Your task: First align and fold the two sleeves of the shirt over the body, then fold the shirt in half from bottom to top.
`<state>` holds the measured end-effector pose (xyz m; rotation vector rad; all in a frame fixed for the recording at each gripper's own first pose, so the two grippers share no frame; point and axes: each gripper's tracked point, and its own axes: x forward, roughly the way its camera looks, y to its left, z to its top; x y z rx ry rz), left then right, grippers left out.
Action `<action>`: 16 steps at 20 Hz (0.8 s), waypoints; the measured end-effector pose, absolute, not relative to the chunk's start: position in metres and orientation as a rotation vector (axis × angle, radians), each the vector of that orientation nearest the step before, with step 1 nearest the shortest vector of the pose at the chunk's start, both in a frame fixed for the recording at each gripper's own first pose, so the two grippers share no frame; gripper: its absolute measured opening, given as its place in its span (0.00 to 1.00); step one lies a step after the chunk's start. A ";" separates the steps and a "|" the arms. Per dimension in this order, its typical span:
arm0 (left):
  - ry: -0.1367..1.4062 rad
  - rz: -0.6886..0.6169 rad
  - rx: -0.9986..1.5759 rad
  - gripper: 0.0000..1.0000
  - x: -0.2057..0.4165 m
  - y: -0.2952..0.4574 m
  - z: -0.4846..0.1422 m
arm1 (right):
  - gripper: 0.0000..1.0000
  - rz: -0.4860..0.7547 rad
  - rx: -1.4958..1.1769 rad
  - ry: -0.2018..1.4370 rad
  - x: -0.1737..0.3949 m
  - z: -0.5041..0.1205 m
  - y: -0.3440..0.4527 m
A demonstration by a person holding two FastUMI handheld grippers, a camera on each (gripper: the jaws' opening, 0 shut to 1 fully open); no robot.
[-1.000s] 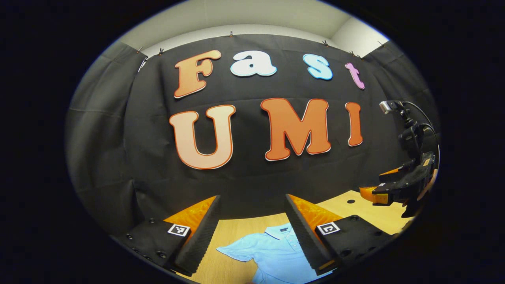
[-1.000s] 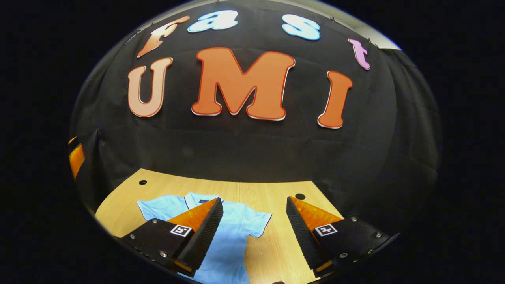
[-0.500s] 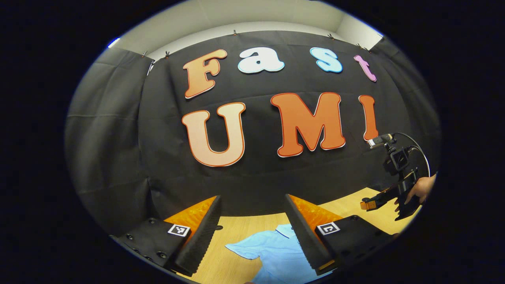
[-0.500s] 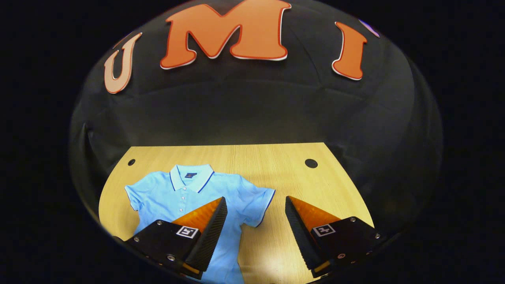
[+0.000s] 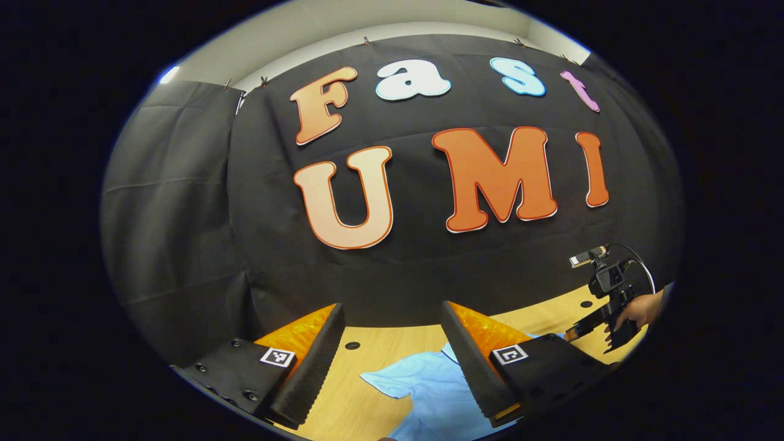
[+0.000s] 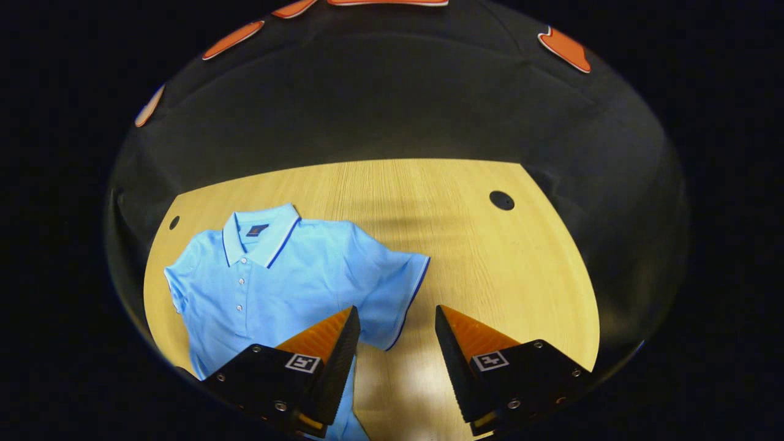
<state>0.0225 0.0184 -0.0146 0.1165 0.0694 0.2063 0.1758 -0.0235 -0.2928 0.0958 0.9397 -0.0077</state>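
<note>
The shirt (image 6: 275, 275) lies flat on the wooden surface (image 6: 490, 257), sleeves spread, while the right gripper (image 6: 395, 349) hovers by its sleeve (image 6: 392, 294) with jaws wide and empty, and the left gripper (image 5: 392, 355) likewise hangs wide above it.

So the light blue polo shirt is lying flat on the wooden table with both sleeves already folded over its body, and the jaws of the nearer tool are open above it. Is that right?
Not quite: the sleeves are not folded yet. In the right gripper view the light blue polo shirt lies flat on the wooden table with its sleeve spread out to the side. The right gripper does hover above it, jaws open.
</note>
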 end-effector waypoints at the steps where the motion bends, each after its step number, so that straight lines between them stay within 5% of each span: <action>1: 0.076 0.214 0.120 1.00 0.022 0.017 -0.018 | 0.75 -0.002 0.104 0.962 0.178 -0.301 -0.021; 5: 0.107 0.236 0.140 1.00 0.022 0.013 -0.023 | 0.74 -0.015 0.132 1.029 0.186 -0.328 -0.020; 16: 0.149 0.256 0.187 1.00 0.015 -0.003 -0.024 | 0.24 -0.040 0.193 1.151 0.189 -0.367 -0.019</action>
